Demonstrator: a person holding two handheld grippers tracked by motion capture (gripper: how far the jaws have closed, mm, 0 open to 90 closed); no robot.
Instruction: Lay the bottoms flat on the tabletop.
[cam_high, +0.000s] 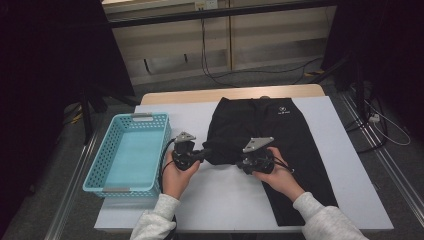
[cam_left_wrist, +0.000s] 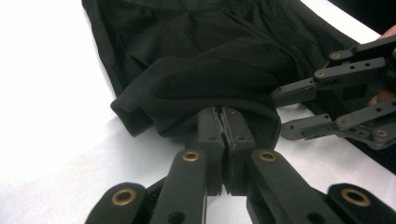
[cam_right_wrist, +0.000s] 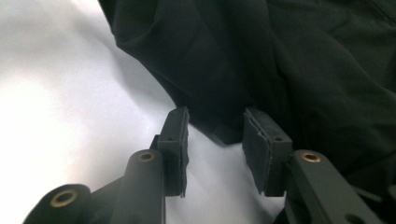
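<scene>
Left gripper (cam_left_wrist: 223, 122) clamped on folded trouser leg (cam_left_wrist: 196, 88) hem to anchor it; right gripper (cam_right_wrist: 215, 140) half-open around hem's other corner, not gripping yet

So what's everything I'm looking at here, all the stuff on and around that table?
black trousers: one, black with a small white logo near the waistband, spread on the table, one leg folded up toward the middle.
basket: one, light blue plastic with grey handles, on the table's left side.
table: one, white top with a wooden far edge.
cables: several, dark, on the floor beyond the table.
left claw: one, black, shut on the folded trouser hem.
right claw: one, black, jaws apart at the fabric's edge, not pressing it.
sleeves: two, light grey, at the bottom of the high view.
</scene>
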